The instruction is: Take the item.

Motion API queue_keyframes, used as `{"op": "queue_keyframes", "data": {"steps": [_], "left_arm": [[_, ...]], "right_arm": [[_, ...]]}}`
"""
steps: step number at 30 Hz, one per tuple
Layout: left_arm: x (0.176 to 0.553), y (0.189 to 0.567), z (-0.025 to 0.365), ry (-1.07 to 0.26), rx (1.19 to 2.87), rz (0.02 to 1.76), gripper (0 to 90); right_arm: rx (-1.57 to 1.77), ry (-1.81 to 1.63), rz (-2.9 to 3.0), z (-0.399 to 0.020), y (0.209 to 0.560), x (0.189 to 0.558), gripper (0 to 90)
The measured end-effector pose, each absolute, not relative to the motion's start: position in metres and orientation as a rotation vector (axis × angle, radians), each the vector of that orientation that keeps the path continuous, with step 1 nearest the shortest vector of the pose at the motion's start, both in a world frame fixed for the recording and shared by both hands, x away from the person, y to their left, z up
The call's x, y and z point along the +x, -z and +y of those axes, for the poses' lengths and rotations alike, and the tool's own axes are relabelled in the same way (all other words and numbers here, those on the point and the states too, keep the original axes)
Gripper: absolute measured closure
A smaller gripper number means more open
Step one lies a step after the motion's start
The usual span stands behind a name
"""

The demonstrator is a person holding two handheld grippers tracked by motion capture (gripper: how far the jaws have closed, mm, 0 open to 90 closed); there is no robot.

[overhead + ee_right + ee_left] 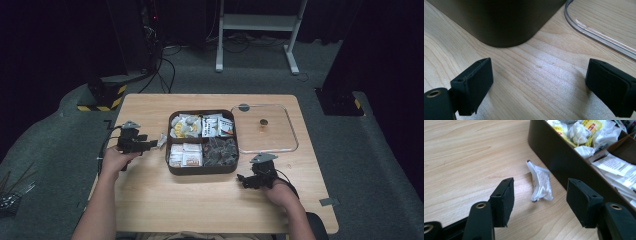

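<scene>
High view: my left gripper [151, 144] sits beside the tray [170, 165]. Left gripper view: jaws apart, gripping nothing; white sachet [540, 182] lies on the table just outside the tray wall, unsorted. Right gripper view: my right gripper [539, 87] open, empty.

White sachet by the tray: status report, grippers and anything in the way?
Left gripper open, nothing gripped. White sachet lies on table beside dark tray, ahead of jaws. Right gripper open, empty. Nothing in the way.

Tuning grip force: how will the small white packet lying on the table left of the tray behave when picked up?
The white packet looks crumpled and bent, so it is probably floppy and light. Its thin wrapper may crush or slip between the jaws. It lies flat on the table, so it is unlikely to roll, though a push would probably slide it.
</scene>
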State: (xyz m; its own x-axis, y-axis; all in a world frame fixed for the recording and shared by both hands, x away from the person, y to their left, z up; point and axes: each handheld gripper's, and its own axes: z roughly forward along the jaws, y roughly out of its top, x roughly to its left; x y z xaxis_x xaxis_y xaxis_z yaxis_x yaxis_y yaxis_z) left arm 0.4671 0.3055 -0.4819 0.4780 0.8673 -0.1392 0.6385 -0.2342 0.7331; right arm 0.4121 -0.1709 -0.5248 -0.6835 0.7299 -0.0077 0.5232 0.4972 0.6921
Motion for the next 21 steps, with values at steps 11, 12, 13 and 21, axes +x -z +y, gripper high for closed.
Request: {"op": "queue_keyframes", "data": {"steps": [11, 12, 13, 21], "left_arm": [[0.457, 0.491, 0.320, -0.420, 1.973, 1.264, 34.4], [0.457, 0.492, 0.322, -0.422, 1.968, 1.269, 34.1], [0.457, 0.492, 0.323, -0.421, 1.965, 1.274, 33.3], [0.455, 0.499, 0.339, -0.430, 1.951, 1.302, 29.8]], "right_arm": [[1.052, -0.979, 2.448, -0.171, 0.525, 0.413, 7.6], [1.053, -0.979, 2.448, -0.171, 0.525, 0.413, 7.7], [1.053, -0.979, 2.448, -0.171, 0.525, 0.413, 7.7], [1.054, -0.979, 2.448, -0.171, 0.525, 0.413, 7.6]]}}
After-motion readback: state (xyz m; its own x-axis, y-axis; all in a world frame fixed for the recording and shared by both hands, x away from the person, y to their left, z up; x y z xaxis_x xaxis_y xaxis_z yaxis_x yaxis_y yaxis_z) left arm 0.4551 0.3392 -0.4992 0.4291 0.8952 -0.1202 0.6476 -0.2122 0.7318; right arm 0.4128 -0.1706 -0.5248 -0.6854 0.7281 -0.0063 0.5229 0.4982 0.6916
